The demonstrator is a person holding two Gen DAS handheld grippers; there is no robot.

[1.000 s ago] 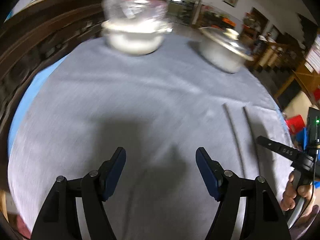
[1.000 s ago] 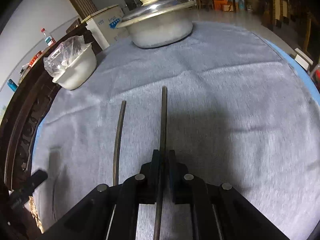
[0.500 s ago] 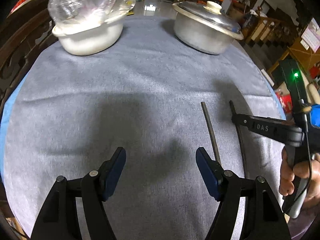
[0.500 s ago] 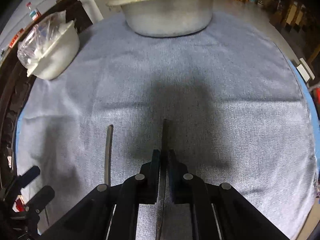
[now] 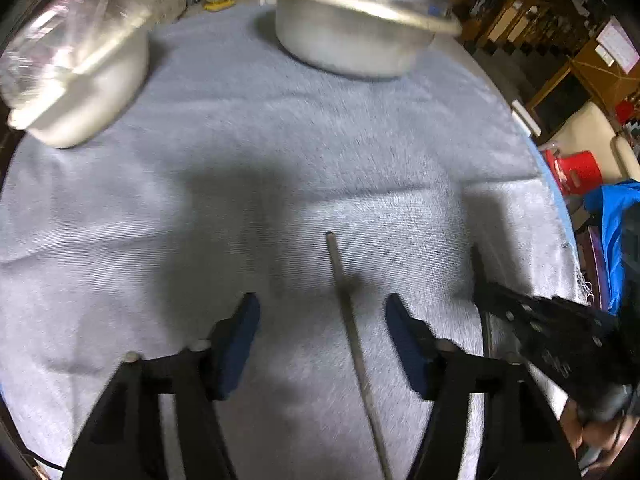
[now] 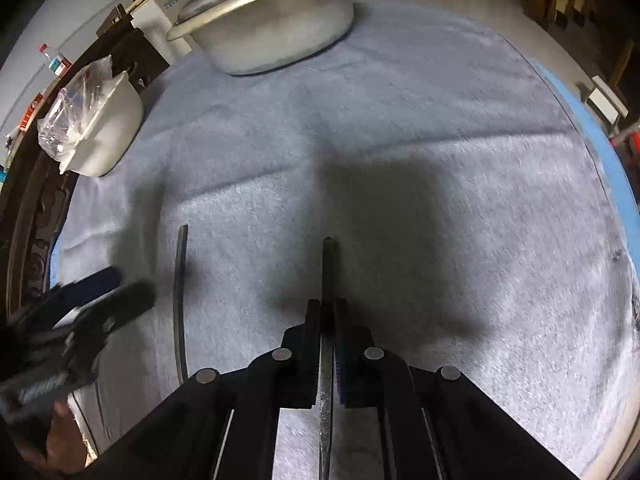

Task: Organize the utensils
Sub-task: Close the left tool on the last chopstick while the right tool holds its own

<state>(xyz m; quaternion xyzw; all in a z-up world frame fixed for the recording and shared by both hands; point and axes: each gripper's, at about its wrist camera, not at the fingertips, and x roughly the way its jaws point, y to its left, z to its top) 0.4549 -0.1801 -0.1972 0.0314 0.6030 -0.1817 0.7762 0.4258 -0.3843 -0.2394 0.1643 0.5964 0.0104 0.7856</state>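
Observation:
Two dark chopsticks are in play on a grey cloth. My right gripper (image 6: 327, 312) is shut on one chopstick (image 6: 328, 264), which sticks out forward past its jaws. The other chopstick (image 5: 346, 308) lies on the cloth between my open left gripper's (image 5: 322, 314) jaws, nearer the right one; it also shows in the right wrist view (image 6: 180, 288). The right gripper (image 5: 552, 332) appears at the right of the left wrist view, and the left gripper (image 6: 80, 300) at the left of the right wrist view.
A lidded metal pot (image 5: 352, 20) stands at the far side of the round table (image 6: 600, 128). A white bowl with a plastic bag (image 5: 76, 68) stands at the far left. A dark carved wooden chair back (image 6: 36, 216) runs along the left edge.
My left gripper has moved right and forward, so the loose chopstick now lies between its open jaws. The right gripper stays shut on its chopstick.

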